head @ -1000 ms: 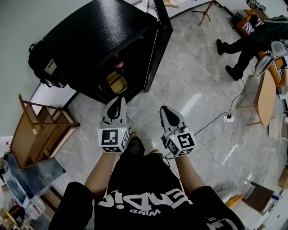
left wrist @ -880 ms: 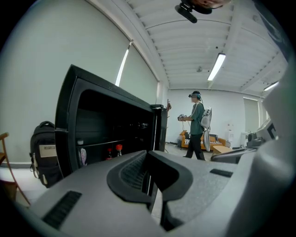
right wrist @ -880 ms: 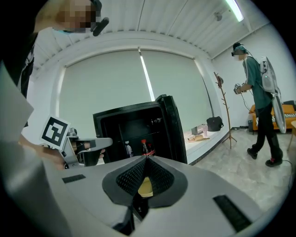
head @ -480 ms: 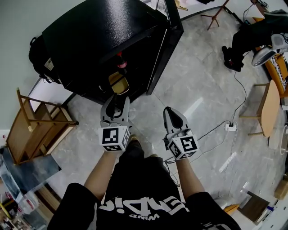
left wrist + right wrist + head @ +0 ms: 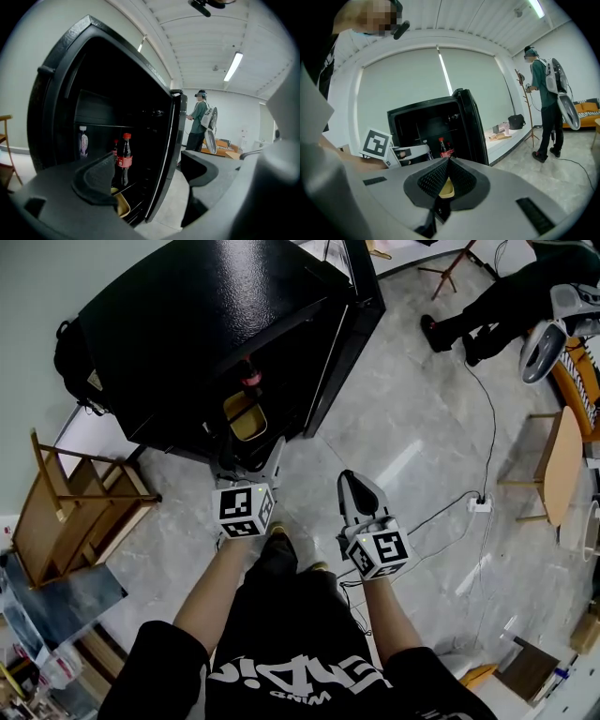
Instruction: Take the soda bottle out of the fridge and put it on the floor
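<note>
1. Left gripper (image 5: 250,460): jaws opening, nothing between them, at the fridge (image 5: 211,324) mouth's near edge.
2. Right gripper (image 5: 349,482): clenched, empty, over bare floor (image 5: 422,427).
3. Soda bottle (image 5: 124,158) stands upright inside the fridge, left of the open door (image 5: 162,159).

fridge (image 5: 206,315): black shell, seen glossy with a fine pebbled grain
floor (image 5: 412,427): grey stone tiles, polished, light mirrored
soda bottle (image 5: 124,157): clear smooth plastic, red cap
wooden rack (image 5: 52,531): bare wood, matt
right gripper (image 5: 447,160): pads (image 5: 432,178) shown dimpled, matt black, rubbery
</note>
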Demonstrator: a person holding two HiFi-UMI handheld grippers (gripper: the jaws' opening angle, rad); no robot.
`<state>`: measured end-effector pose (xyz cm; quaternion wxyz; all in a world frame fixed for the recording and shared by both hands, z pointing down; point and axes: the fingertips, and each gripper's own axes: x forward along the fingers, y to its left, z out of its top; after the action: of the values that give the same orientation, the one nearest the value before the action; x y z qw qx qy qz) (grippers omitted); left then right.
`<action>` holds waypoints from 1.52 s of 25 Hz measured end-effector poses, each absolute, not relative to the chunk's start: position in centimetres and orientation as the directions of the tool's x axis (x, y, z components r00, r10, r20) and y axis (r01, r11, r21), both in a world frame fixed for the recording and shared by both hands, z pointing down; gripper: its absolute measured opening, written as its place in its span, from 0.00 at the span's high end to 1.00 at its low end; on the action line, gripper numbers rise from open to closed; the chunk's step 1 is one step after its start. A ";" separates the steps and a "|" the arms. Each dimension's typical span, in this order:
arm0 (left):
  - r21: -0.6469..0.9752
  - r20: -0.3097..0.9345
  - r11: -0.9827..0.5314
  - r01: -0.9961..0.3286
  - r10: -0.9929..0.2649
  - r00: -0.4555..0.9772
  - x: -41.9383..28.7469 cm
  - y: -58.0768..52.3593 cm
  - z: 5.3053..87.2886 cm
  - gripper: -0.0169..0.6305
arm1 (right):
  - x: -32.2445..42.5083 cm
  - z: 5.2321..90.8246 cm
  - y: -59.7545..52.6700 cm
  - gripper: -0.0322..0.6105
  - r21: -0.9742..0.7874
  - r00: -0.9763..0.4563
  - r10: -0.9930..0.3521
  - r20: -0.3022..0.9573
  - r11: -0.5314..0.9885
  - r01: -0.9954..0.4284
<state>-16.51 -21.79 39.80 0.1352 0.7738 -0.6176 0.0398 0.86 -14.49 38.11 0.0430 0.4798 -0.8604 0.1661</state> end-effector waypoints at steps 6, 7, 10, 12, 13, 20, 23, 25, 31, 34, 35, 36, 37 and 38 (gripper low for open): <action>0.131 0.254 -0.148 -0.980 -0.951 0.177 -17.8 -26.5 43.3 0.31 | 1.3 39.1 -14.5 0.91 -0.252 -0.520 -0.816 0.251 0.463 -0.849; 0.120 0.257 -0.144 -0.982 -0.951 0.171 -17.8 -27.2 43.9 0.31 | 1.5 39.4 -14.5 0.91 -0.255 -0.516 -0.817 0.256 0.458 -0.851; 0.094 0.267 -0.134 -0.987 -0.951 0.154 -17.9 -29.3 45.4 0.31 | 2.2 40.0 -14.7 0.91 -0.260 -0.503 -0.822 0.268 0.441 -0.859; 0.078 0.275 -0.127 -0.989 -0.951 0.144 -18.2 -30.9 46.5 0.31 | 2.6 40.4 -14.9 0.91 -0.263 -0.496 -0.824 0.274 0.432 -0.863; 0.068 0.279 -0.127 -0.990 -0.950 0.141 -18.3 -31.6 47.0 0.31 | 2.7 40.6 -15.1 0.91 -0.264 -0.492 -0.825 0.278 0.427 -0.865; 0.040 0.311 -0.105 -0.994 -0.944 0.112 -19.9 -37.0 50.8 0.31 | 3.6 41.7 -15.7 0.91 -0.265 -0.467 -0.832 0.299 0.398 -0.878; 0.044 0.334 -0.091 -0.995 -0.937 0.100 -20.6 -39.0 52.2 0.31 | 4.5 42.6 -15.9 0.91 -0.266 -0.448 -0.836 0.316 0.375 -0.888; 0.041 0.345 -0.097 -0.994 -0.933 0.105 -20.7 -40.0 52.8 0.31 | 5.0 43.1 -15.8 0.91 -0.267 -0.437 -0.838 0.327 0.362 -0.893; 0.041 0.352 -0.121 -0.992 -0.927 0.128 -20.6 -41.2 53.1 0.32 | 6.2 44.0 -15.0 0.91 -0.273 -0.404 -0.846 0.347 0.321 -0.907; 0.049 0.357 -0.112 -0.993 -0.926 0.122 -21.1 -41.6 53.1 0.33 | 6.4 44.1 -14.8 0.91 -0.274 -0.399 -0.846 0.353 0.314 -0.909; 0.050 0.358 -0.111 -0.993 -0.926 0.122 -21.1 -41.7 53.1 0.36 | 6.5 44.2 -14.7 0.91 -0.276 -0.397 -0.847 0.354 0.311 -0.909; 0.050 0.358 -0.115 -0.992 -0.925 0.125 -21.1 -41.7 53.2 0.41 | 6.6 44.2 -14.6 0.91 -0.277 -0.394 -0.848 0.355 0.307 -0.911; 0.049 0.358 -0.123 -0.991 -0.924 0.132 -21.0 -41.7 53.2 0.43 | 6.8 44.3 -14.5 0.91 -0.279 -0.390 -0.849 0.356 0.301 -0.912; 0.048 0.358 -0.131 -0.990 -0.923 0.140 -20.9 -41.7 53.1 0.46 | 6.9 44.3 -14.4 0.91 -0.280 -0.386 -0.850 0.358 0.296 -0.913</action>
<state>-20.89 -41.71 53.14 0.1376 0.7422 -0.6446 0.1215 6.92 -14.41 44.33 0.0704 0.5497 -0.8020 0.2227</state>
